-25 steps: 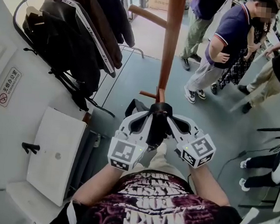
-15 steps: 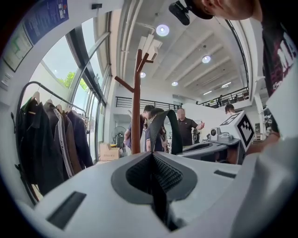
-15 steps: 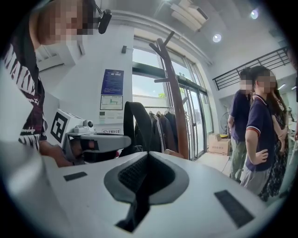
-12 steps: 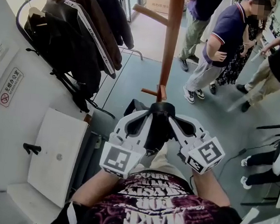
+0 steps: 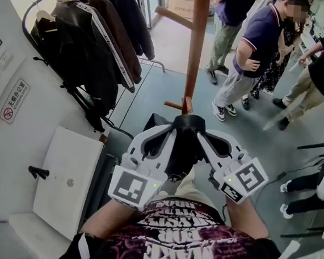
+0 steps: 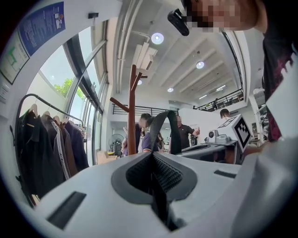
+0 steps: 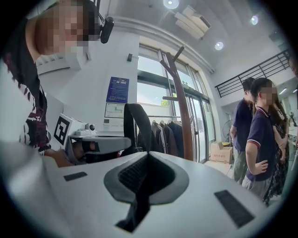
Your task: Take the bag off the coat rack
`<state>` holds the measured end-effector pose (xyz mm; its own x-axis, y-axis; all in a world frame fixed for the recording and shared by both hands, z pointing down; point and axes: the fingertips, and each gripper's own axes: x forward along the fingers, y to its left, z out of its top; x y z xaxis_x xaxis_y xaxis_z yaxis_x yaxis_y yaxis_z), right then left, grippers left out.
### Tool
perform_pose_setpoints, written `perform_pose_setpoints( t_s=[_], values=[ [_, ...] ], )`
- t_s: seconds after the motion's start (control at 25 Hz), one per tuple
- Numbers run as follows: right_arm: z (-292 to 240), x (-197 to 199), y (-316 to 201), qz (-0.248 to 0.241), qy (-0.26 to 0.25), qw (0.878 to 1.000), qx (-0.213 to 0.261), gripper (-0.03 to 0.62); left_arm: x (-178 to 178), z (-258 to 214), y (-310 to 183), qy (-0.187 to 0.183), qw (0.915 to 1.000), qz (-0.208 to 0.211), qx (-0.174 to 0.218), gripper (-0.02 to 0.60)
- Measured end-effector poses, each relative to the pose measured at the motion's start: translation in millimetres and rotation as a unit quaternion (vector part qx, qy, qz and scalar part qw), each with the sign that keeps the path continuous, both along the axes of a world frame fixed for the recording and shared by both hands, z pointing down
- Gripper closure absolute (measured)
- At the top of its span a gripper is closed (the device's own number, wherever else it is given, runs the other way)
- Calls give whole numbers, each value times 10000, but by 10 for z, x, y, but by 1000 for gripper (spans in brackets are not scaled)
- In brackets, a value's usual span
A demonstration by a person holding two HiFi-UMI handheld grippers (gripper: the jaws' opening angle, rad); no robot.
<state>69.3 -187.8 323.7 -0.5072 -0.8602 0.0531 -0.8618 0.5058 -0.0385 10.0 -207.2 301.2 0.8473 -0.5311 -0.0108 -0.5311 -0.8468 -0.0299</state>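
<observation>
Though bag hangs half hidden between them, left tongs, right tongs clenched on strap.

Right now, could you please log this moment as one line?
left gripper: shut on bag strap | right gripper: shut on bag strap | bag strap: arched beside coat rack, apparently unhooked

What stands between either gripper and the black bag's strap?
Nothing visible: the left gripper and right gripper are each shut on the black fabric bag's strap. The brown wooden coat rack stands just beyond it.
</observation>
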Motion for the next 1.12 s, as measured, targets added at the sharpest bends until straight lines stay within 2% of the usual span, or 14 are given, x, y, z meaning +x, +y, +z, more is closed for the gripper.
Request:
perform_pose_setpoints(
  t_s=[0.44,1.12],
  values=[
    [-130,-33,37,-59,80,9999,83,586,-14,-131,21,-15,9999,58,110,574],
    [-71,60,-14,-41,90,10000,-12,586,74,-60,-7,-42,10000,70,38,574]
  ],
)
